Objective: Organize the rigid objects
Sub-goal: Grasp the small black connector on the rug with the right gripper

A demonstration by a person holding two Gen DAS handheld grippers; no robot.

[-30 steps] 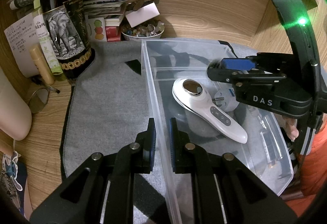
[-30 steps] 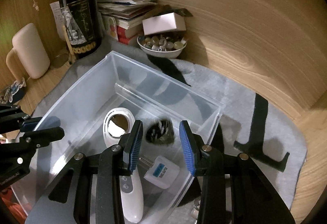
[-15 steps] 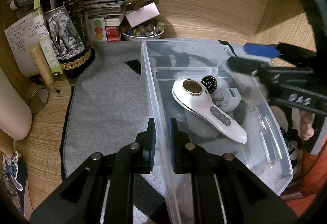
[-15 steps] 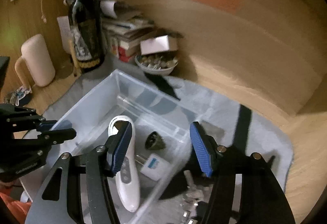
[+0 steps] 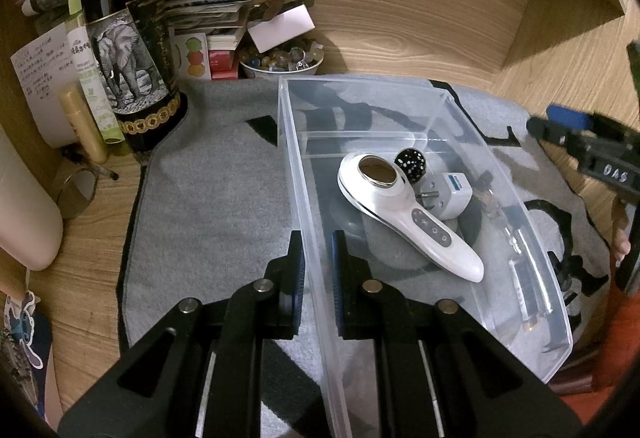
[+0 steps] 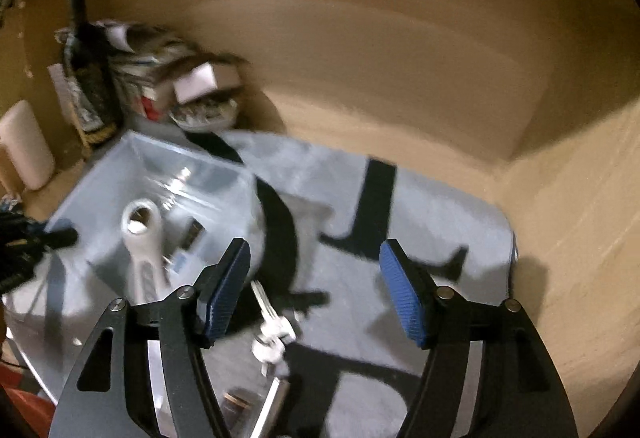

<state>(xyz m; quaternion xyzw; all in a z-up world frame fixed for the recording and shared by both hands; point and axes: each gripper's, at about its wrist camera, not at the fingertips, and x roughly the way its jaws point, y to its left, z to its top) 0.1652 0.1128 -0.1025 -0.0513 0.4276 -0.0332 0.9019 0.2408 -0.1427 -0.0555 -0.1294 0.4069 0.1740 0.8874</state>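
A clear plastic bin (image 5: 286,126) stands on a grey mat (image 5: 208,198). My left gripper (image 5: 318,266) is shut on the bin's left wall, one pad on each side of it. Inside lie a white handheld device (image 5: 400,210), a black speckled ball (image 5: 410,164) and a white plug adapter (image 5: 450,194). My right gripper (image 6: 314,278) hovers over the mat to the right of the bin (image 6: 132,154), jaws opening with nothing between them. A bunch of keys (image 6: 272,330) lies on the mat below it. In the left wrist view the right gripper (image 5: 556,123) shows at the right edge.
A dark wine bottle (image 5: 128,38), a stack of books (image 5: 212,22) and a bowl of beads (image 5: 280,62) crowd the back left against the wooden wall. A pale rounded object (image 5: 24,214) sits at the left. Bare mat (image 6: 420,206) lies right of the bin.
My right gripper has pulled away from over the bin toward the right and its jaws have widened. The black speckled ball now rests in the bin. The left gripper has kept still.
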